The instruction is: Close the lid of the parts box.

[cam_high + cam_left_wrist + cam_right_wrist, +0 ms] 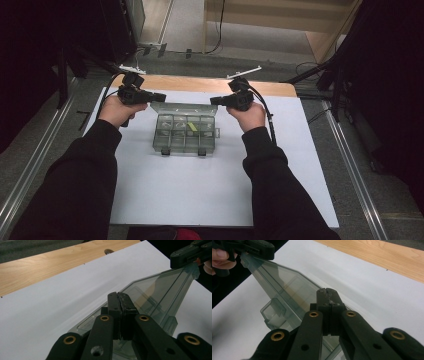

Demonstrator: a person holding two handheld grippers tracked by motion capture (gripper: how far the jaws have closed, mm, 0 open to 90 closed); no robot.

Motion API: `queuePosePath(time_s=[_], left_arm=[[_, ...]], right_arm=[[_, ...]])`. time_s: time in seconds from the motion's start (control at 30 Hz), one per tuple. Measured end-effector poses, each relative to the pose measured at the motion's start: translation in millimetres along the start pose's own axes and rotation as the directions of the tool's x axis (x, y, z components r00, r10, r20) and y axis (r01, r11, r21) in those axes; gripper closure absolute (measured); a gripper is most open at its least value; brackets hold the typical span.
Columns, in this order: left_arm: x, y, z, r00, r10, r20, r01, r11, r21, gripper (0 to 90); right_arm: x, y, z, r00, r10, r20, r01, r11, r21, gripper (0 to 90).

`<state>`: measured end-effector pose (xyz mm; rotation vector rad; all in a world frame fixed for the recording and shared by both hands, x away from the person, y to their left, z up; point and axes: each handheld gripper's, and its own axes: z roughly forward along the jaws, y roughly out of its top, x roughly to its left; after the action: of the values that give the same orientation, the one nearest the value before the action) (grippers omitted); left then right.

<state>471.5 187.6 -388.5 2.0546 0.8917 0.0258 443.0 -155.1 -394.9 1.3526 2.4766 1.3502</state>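
Note:
A clear grey plastic compartment box [184, 140] lies on the white table sheet [200, 190], with its hinged lid [184, 108] raised at the back. My left gripper [160, 96] is shut on the lid's left corner and my right gripper [214, 100] on its right corner. In the left gripper view the jaws [120, 296] are pressed together at the lid's edge [160, 290], and the other gripper [190, 253] pinches the far corner. The right gripper view mirrors this: its jaws [327, 292] are shut at the lid [284, 282], the other gripper [254, 248] beyond. A small yellow piece [192, 127] lies in one compartment.
A bare wooden strip [200, 84] runs along the table's far edge behind the box. Two latches [182, 152] stick out at the box's front. Metal rails [350, 165] flank the table, and cables lie on the floor behind.

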Motion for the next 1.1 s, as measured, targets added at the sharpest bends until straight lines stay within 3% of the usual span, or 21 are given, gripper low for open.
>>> queuePosePath(time_s=[0.63, 1.1], left_arm=[[-11.5, -16.9, -6.2, 0.9998, -0.001, 0.021, 0.001, 1.0, -0.003, 88.6], [-22.3, -27.9, -6.9, 0.9995, 0.026, 0.021, -0.026, 0.9997, -0.002, 88.7]], right_arm=[[12.7, -12.4, 1.6, 0.9991, -0.024, -0.034, 0.025, 0.999, 0.029, 90.0], [19.2, -26.5, 1.6, 0.9973, -0.037, -0.064, 0.039, 0.999, 0.037, 90.0]])
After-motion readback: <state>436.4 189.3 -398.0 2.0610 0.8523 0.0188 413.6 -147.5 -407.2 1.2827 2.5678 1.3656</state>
